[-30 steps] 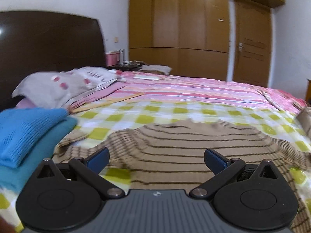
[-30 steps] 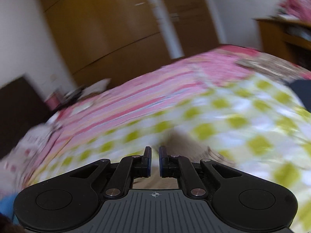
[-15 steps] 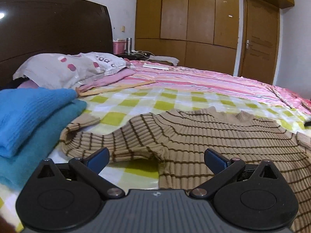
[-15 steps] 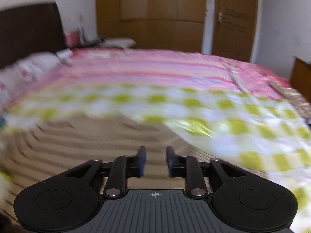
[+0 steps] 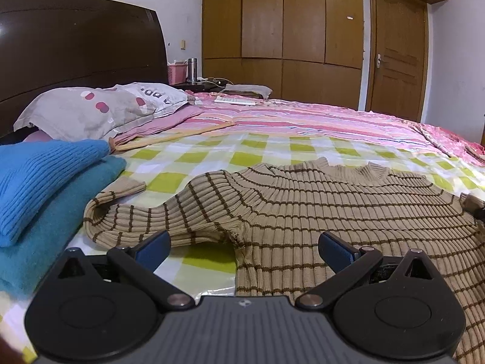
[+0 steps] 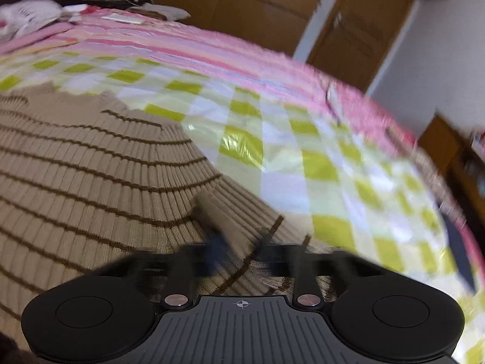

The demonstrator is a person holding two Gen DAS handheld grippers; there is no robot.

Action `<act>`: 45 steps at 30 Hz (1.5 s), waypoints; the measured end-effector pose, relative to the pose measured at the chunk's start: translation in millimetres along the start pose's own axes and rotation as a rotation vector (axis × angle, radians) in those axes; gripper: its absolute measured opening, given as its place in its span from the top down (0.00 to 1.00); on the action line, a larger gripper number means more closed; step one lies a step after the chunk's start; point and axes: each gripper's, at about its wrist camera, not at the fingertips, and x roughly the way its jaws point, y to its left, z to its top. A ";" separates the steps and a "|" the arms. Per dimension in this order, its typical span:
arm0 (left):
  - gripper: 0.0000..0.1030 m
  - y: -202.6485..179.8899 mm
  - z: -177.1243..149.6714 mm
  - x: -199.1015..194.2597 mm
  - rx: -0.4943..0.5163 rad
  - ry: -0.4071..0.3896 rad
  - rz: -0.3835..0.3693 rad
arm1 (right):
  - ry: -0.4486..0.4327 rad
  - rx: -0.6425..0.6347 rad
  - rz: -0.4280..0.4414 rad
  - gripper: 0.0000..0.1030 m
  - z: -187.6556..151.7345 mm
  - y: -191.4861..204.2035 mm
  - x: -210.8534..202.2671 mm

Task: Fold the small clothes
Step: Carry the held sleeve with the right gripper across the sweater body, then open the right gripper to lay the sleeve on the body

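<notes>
A tan sweater with brown stripes lies flat on the green-checked sheet, neck toward the far side. Its left sleeve is bent back on itself. My left gripper hovers open just above the sweater's left armpit, with nothing between its blue pads. In the blurred right wrist view, the sweater fills the left half. My right gripper points down at its right edge. The jaws are closing there, and a raised ridge of knit is pinched between them.
Two folded garments, bright blue on teal, are stacked at the left, close to the sleeve. Pillows and a dark headboard lie beyond. Pink striped bedding covers the far bed; a wardrobe and door stand behind.
The right gripper rolled level and dropped onto the sweater's right edge, opening briefly and then closing on the knit. The left gripper sank a little toward the sweater, then held still, open.
</notes>
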 end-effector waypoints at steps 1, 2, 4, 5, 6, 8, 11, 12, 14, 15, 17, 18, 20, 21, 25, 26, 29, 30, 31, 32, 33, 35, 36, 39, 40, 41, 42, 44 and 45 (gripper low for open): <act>0.00 -0.5 0.7 0.2 0.002 0.000 -0.004 | 0.001 0.046 0.018 0.95 1.4 -5.8 -2.9; 0.00 -0.6 1.3 0.3 0.005 0.000 -0.008 | -0.011 0.073 0.032 0.95 3.5 -8.6 -8.9; 0.00 -0.9 3.4 -1.1 0.010 -0.004 -0.012 | -0.057 0.113 0.068 0.95 11.5 -9.5 -26.6; 0.00 -0.5 4.9 -2.2 0.009 -0.008 -0.014 | -0.081 0.127 0.094 0.95 16.6 -7.0 -35.7; 0.00 0.2 6.7 -3.6 0.006 -0.011 -0.017 | -0.106 0.136 0.121 0.95 22.0 -2.9 -44.5; 0.00 3.5 11.3 -7.0 -0.007 -0.019 -0.025 | -0.163 0.140 0.178 0.95 35.4 13.7 -61.1; 0.00 11.8 17.1 -11.8 -0.030 -0.036 -0.022 | -0.230 0.141 0.267 0.95 51.8 47.3 -77.6; 0.00 14.2 18.4 -12.8 -0.030 -0.040 -0.020 | -0.243 0.134 0.292 0.95 55.4 60.1 -80.8; 0.00 19.3 19.7 -14.2 -0.017 -0.051 -0.012 | -0.257 0.107 0.343 0.95 59.8 91.2 -81.8; 0.00 22.5 19.4 -14.3 -0.010 -0.055 -0.005 | -0.254 0.086 0.358 0.95 60.7 106.5 -79.7; 0.00 29.5 18.1 -13.7 -0.013 -0.057 0.011 | -0.224 0.041 0.390 0.95 57.9 138.4 -69.6; 0.00 33.4 17.5 -12.7 -0.022 -0.053 0.016 | -0.209 0.023 0.401 0.95 54.8 153.9 -67.7; 0.00 41.9 16.9 -9.7 -0.044 -0.036 0.013 | -0.190 -0.009 0.417 0.95 48.8 177.9 -62.6; 0.00 45.5 16.7 -8.4 -0.054 -0.029 0.012 | -0.185 -0.016 0.421 0.95 46.9 186.5 -62.3; 0.00 53.6 15.7 -6.3 -0.084 -0.016 0.009 | -0.184 0.003 0.420 0.95 47.2 204.9 -59.8; 0.00 54.5 15.7 -6.8 -0.086 -0.017 0.008 | -0.190 0.018 0.418 0.95 48.1 207.4 -61.3; 0.00 55.3 15.7 -7.7 -0.083 -0.025 0.011 | -0.216 0.048 0.416 0.94 49.2 210.4 -65.2; 0.00 55.1 15.7 -8.1 -0.082 -0.027 0.012 | -0.213 0.025 0.418 0.94 49.1 215.6 -64.3; 0.00 54.9 15.9 -8.4 -0.082 -0.028 0.012 | -0.205 0.005 0.417 0.94 49.2 220.8 -62.3; 0.00 54.4 15.6 -9.2 -0.081 -0.028 0.011 | -0.202 -0.009 0.410 0.93 47.5 225.3 -60.4; 0.00 54.3 15.4 -9.6 -0.079 -0.030 0.011 | -0.203 -0.018 0.405 0.88 46.2 228.9 -58.6; 0.00 53.5 15.0 -11.0 -0.071 -0.037 0.015 | -0.173 -0.019 0.427 0.86 45.1 233.6 -54.3; 0.00 53.1 15.0 -11.8 -0.067 -0.040 0.017 | -0.147 -0.018 0.448 0.83 44.4 234.5 -52.4; 0.00 53.8 14.9 -11.6 -0.066 -0.043 0.020 | -0.146 -0.035 0.482 0.80 41.0 233.2 -57.0; 0.00 54.7 14.8 -11.5 -0.067 -0.042 0.021 | -0.157 -0.042 0.486 0.79 40.4 230.6 -60.0; 0.00 55.2 14.5 -11.1 -0.068 -0.041 0.023 | -0.165 -0.038 0.497 0.75 40.0 226.2 -63.1; 0.00 56.1 14.3 -10.5 -0.068 -0.040 0.024 | -0.172 -0.026 0.511 0.72 39.7 220.4 -65.9; 0.00 57.7 13.7 -9.5 -0.068 -0.040 0.028 | -0.185 -0.020 0.527 0.67 38.3 209.3 -71.9; 0.00 58.6 13.5 -9.1 -0.070 -0.040 0.029 | -0.197 -0.027 0.534 0.63 36.3 203.1 -75.7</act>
